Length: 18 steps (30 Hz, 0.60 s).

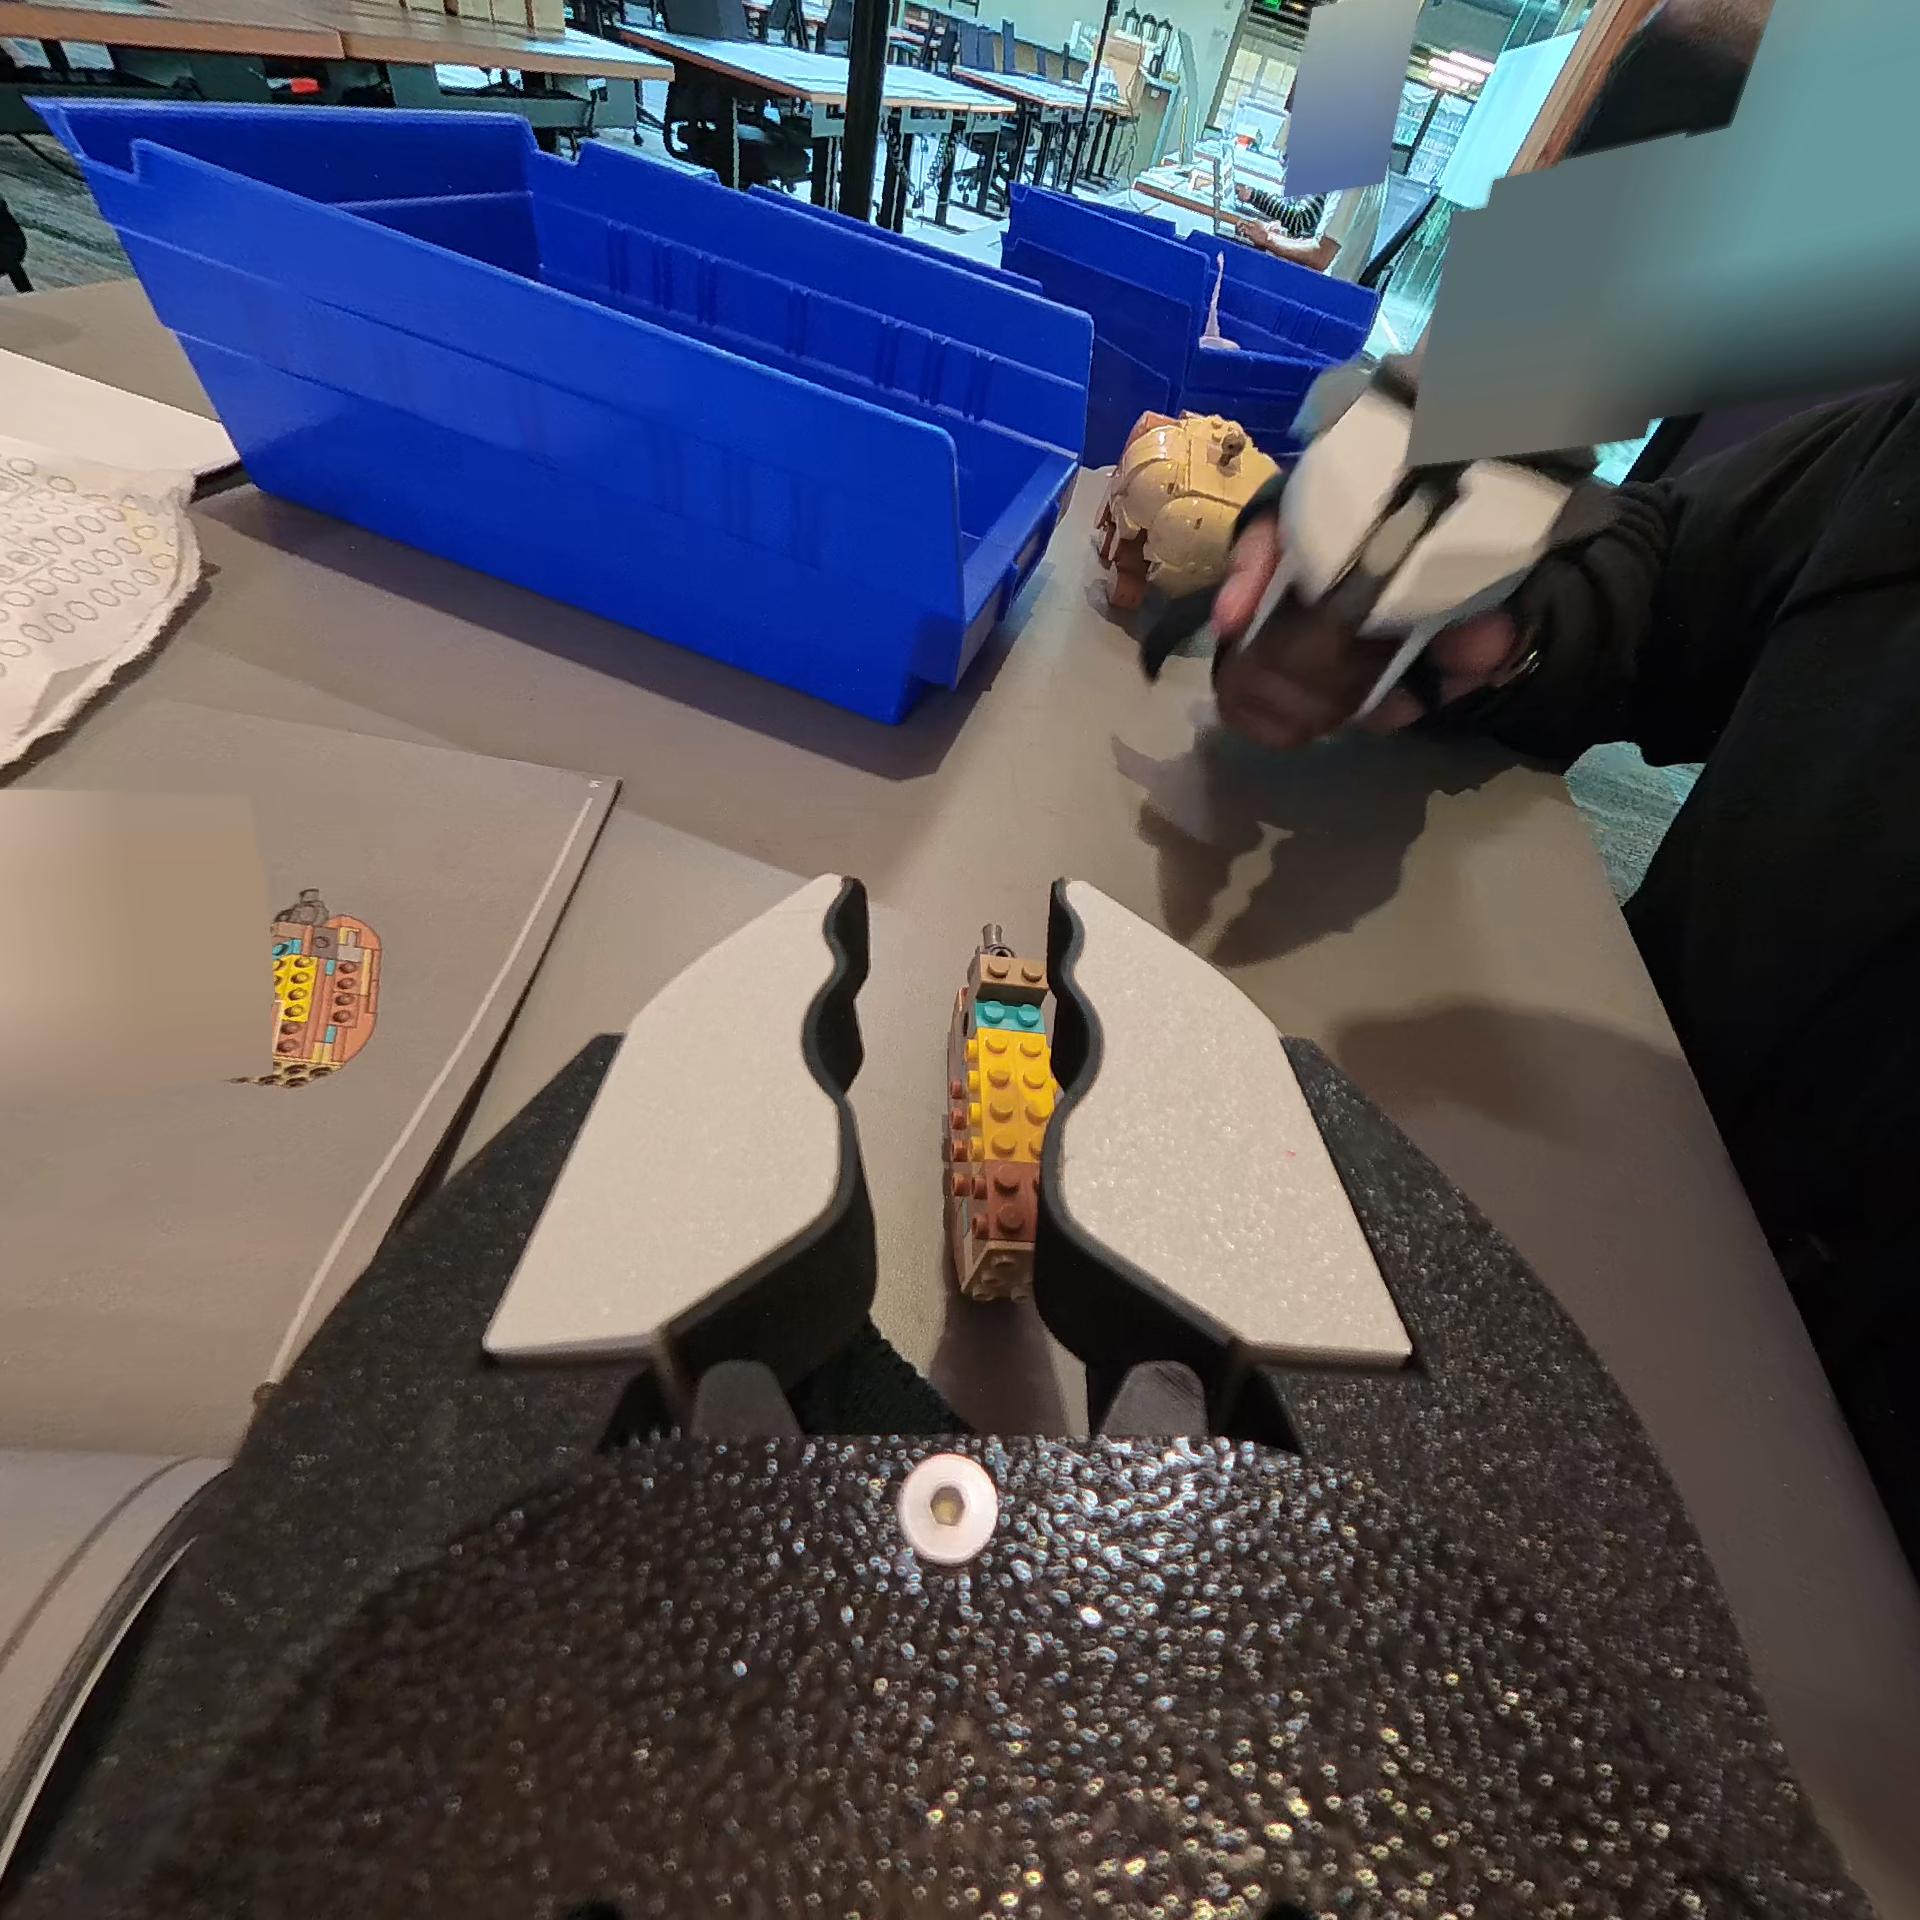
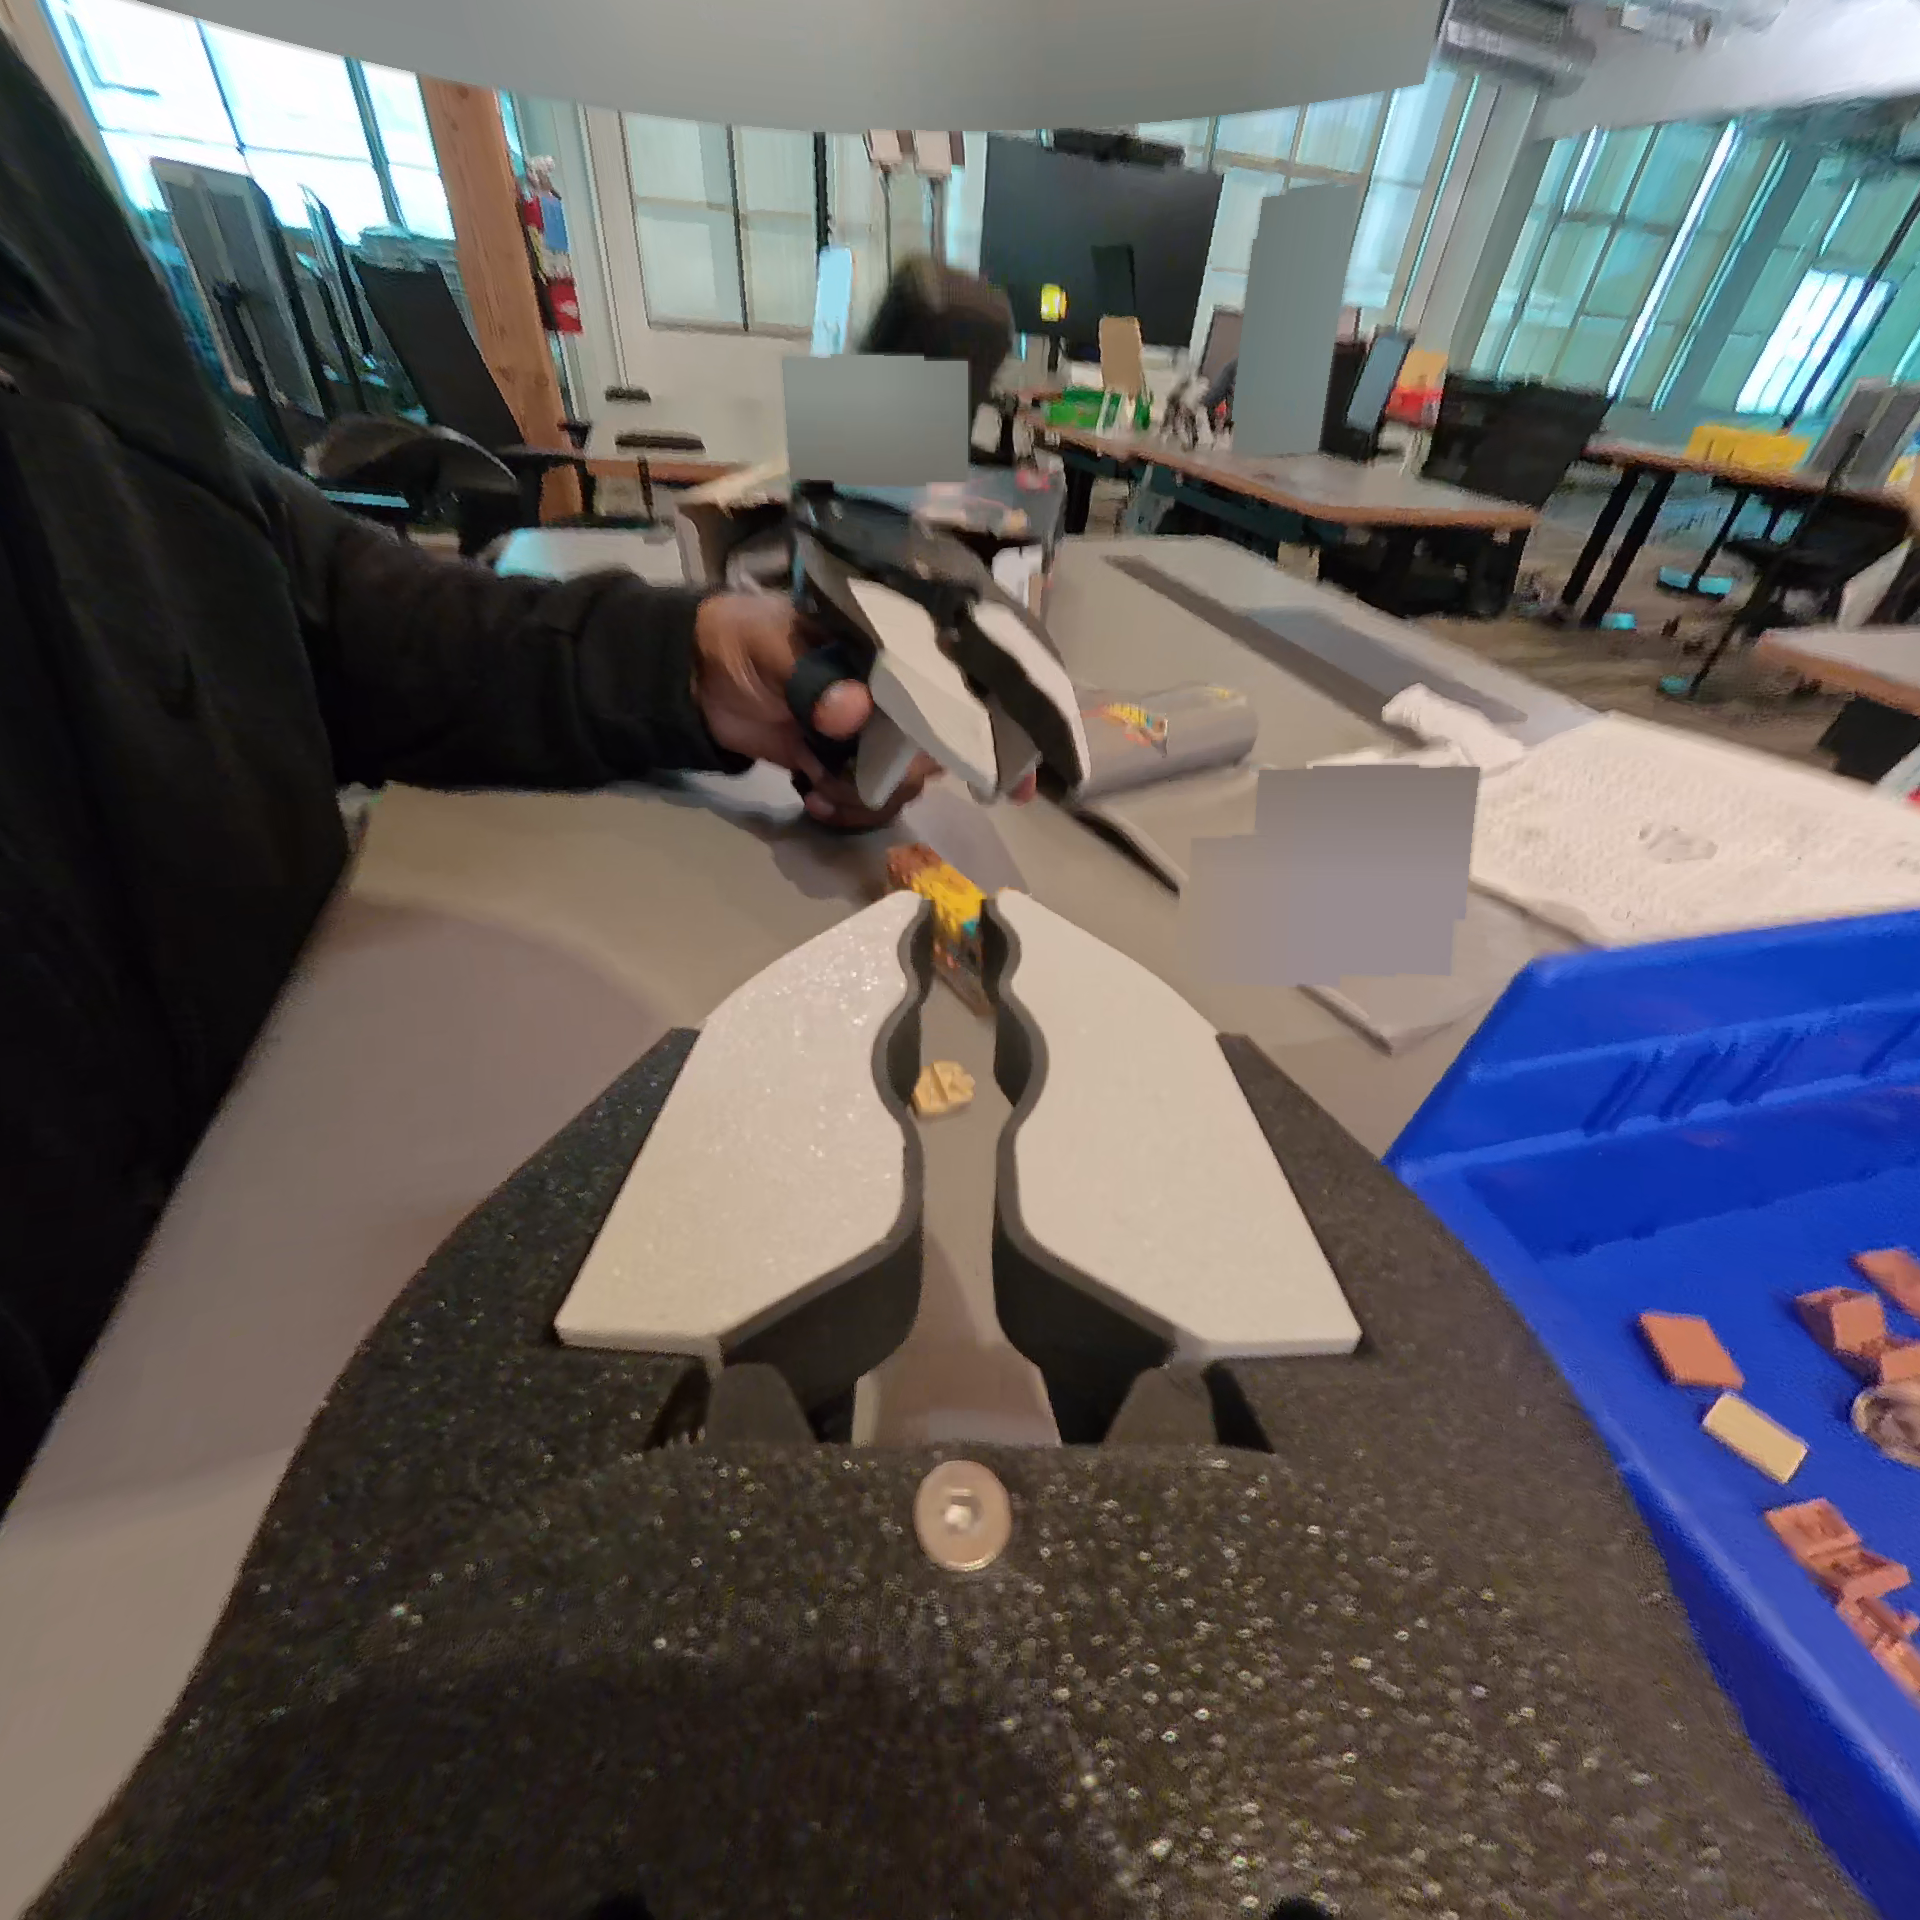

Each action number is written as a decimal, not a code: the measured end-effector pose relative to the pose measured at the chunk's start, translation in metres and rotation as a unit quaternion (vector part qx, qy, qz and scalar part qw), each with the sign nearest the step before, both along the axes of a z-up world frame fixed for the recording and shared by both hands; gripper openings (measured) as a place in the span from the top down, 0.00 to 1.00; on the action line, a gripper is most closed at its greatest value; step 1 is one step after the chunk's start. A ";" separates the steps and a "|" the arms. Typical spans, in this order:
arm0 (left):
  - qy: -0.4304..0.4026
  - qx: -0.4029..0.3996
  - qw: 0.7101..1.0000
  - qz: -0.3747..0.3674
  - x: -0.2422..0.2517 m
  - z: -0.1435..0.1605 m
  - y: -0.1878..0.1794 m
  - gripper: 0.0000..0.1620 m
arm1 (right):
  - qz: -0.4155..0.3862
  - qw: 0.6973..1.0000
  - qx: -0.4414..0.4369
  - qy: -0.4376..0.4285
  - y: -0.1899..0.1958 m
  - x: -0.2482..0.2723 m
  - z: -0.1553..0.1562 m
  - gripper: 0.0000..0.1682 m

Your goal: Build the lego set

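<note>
A small lego assembly (image 1: 1003, 1112) of yellow, brown and teal bricks lies on the grey table (image 1: 727, 727). My left gripper (image 1: 956, 914) is open and empty, and the assembly shows between its fingers, close to the right one. In the right wrist view the left gripper (image 2: 966, 769) hovers above the assembly (image 2: 951, 914). My right gripper (image 2: 956, 909) is open by a narrow gap and empty. A small tan piece (image 2: 943, 1089) lies on the table below it. A rounded tan lego model (image 1: 1174, 509) stands behind the right gripper (image 1: 1330, 644).
Long blue bins (image 1: 582, 416) stand at the back of the table. One blue bin (image 2: 1662, 1143) at my right holds several brown and tan pieces (image 2: 1694, 1351). An open instruction booklet (image 1: 416, 935) lies at the left, with a white paper bag (image 1: 73, 582) beyond it. About 12 centimeters separates my left fingertips from my right.
</note>
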State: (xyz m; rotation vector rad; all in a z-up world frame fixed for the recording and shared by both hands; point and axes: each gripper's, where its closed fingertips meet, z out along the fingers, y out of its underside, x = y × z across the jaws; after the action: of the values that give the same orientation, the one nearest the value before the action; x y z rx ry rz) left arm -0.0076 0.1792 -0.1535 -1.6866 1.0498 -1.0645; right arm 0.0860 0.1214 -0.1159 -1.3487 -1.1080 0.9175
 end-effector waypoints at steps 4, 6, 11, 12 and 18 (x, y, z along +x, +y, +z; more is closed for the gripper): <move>-0.004 0.000 1.000 0.003 0.000 0.001 0.002 0.80 | -0.002 0.996 0.078 0.046 -0.007 0.016 0.059 0.95; -0.007 0.001 1.000 0.006 -0.001 0.002 0.004 0.80 | -0.032 0.991 0.114 0.058 0.002 0.038 0.092 0.96; -0.005 0.008 1.000 0.017 -0.003 0.002 0.008 0.80 | -0.175 0.971 0.158 -0.052 0.080 0.112 0.141 0.95; -0.005 0.009 1.000 0.019 -0.004 0.002 0.009 0.80 | -0.224 0.957 0.151 -0.104 0.111 0.133 0.137 0.94; -0.008 0.014 0.999 0.030 -0.006 0.004 0.014 0.80 | -0.300 0.902 -0.179 -0.251 0.226 0.213 0.026 0.68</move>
State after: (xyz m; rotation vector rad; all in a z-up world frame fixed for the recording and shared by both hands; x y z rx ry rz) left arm -0.0138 0.1934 -0.1499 -1.6747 0.9936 -1.0195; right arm 0.2985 0.3471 -0.0895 -2.1603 -0.8136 0.3167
